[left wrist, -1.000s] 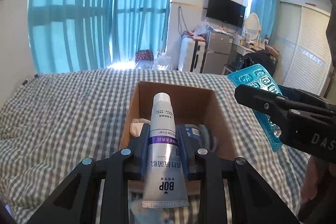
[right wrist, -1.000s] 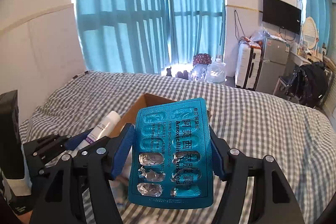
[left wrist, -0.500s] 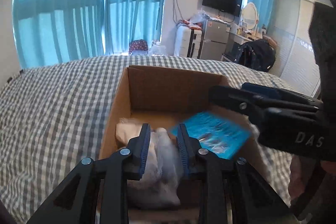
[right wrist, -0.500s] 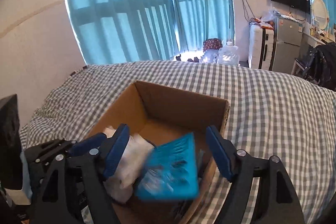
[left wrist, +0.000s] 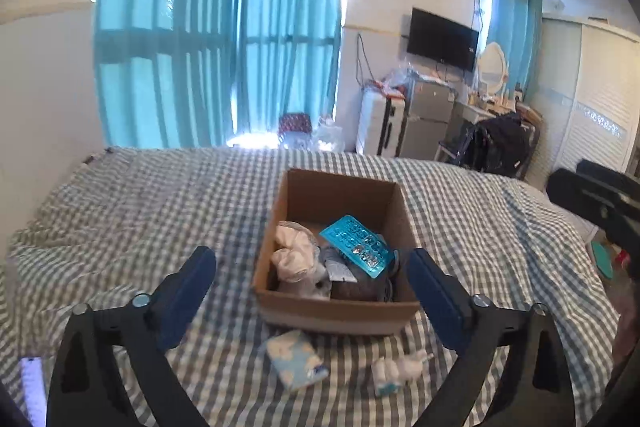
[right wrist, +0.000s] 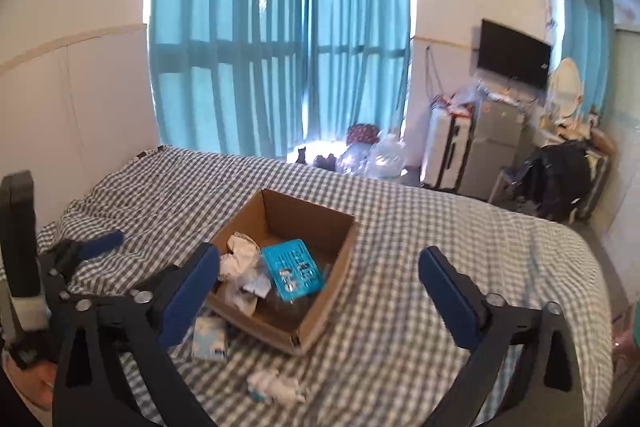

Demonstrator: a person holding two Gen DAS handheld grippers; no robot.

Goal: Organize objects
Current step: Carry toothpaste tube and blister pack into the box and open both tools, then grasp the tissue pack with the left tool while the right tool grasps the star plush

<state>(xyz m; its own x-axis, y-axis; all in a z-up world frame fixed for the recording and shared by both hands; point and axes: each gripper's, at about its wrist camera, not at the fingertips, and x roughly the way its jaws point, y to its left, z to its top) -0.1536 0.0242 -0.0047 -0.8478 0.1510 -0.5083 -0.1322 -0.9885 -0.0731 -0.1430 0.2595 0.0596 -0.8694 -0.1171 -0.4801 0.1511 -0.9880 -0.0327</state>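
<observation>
Both loads now lie in the box (left wrist: 394, 201) ahead — my left gripper (left wrist: 312, 285) and right gripper (right wrist: 318, 281) are opening wide, empty; next I reach down for the tissue pack (left wrist: 294, 359) just below, squarely.

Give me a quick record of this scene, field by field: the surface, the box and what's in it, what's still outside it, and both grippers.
surface: checked bedspread
box: open cardboard box on the bed
in box: teal blister pack on top, white crumpled item, other items unclear
outside box: tissue pack and small white item, near side of box
left gripper: jaws opening, nothing between them
right gripper: jaws opening, nothing between them
</observation>
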